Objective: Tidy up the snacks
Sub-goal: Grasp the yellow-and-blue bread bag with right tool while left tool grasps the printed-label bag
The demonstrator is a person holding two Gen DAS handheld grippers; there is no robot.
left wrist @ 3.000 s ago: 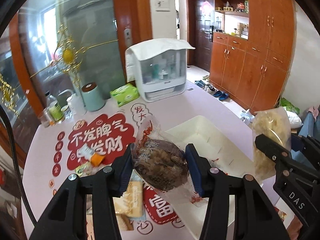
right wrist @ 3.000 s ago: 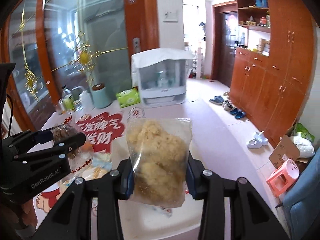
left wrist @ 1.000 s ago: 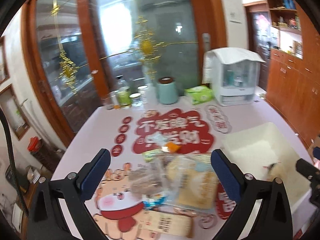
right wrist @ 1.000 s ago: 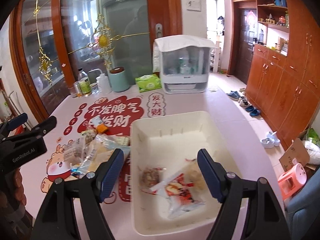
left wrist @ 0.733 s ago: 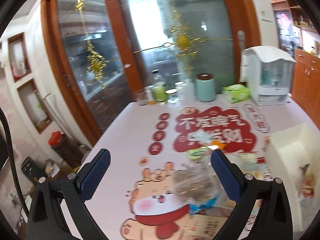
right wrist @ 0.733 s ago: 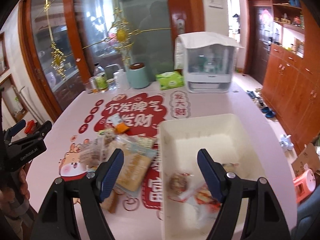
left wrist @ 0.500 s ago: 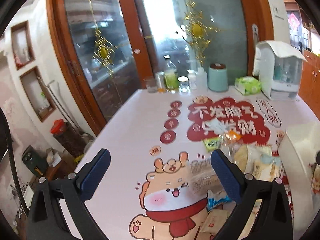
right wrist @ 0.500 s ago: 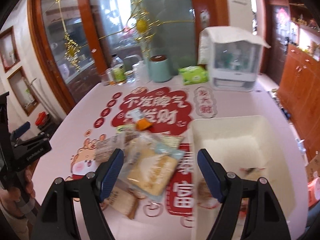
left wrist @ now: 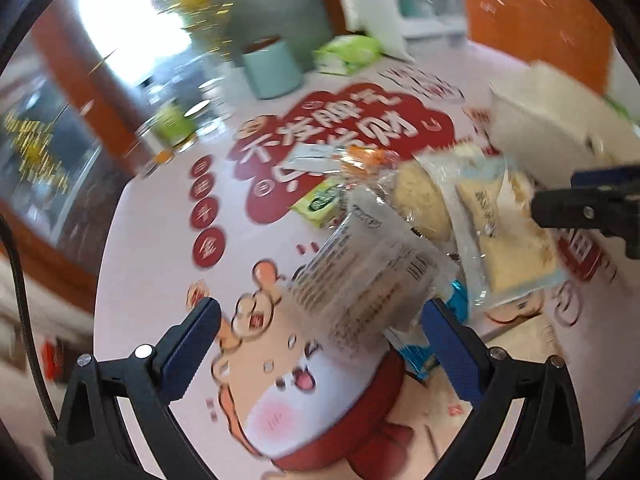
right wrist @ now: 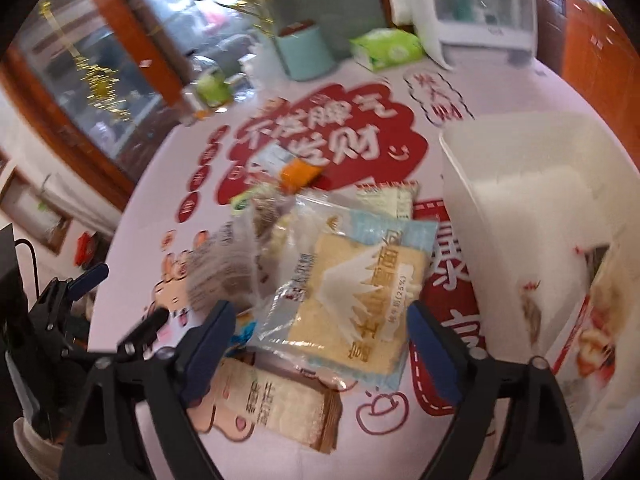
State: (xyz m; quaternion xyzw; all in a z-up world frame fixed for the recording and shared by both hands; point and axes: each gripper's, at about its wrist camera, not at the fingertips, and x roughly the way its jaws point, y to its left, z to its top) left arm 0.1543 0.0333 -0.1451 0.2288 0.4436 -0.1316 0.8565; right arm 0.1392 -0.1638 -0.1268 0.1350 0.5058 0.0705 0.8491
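Crinkly clear plastic fills the gap ahead of both tools; the pile of snack packets lies on the pink printed worktop (right wrist: 500,92).

Step in hand, as I judge it: reaching for the next packets to carry to the white bin (right wrist: 532,184), which sits off to the right of the right tool (right wrist: 318,326) and already holds a few bags.

Right tool: jaws opening, at their widest, nothing pressed between them. The pale blue bread packet (right wrist: 360,292) lies just beyond and between the fingers, flat on the heap, long axis running from near the tool up and to the right, toward the bin. A tan biscuit pack (right wrist: 280,408) lies under the tool, nearer than the fingertips.

Left tool (left wrist: 320,332): spread wide, empty. The clear cracker sleeve (left wrist: 360,276) sits just ahead between the fingers, long axis slanting away to the upper left, near end resting on a blue wrapper (left wrist: 416,344).

Next move likely calls for lowering each tool until the pads straddle its packet across the short side, then closing gently; the film looks slippery and the contents crushable.
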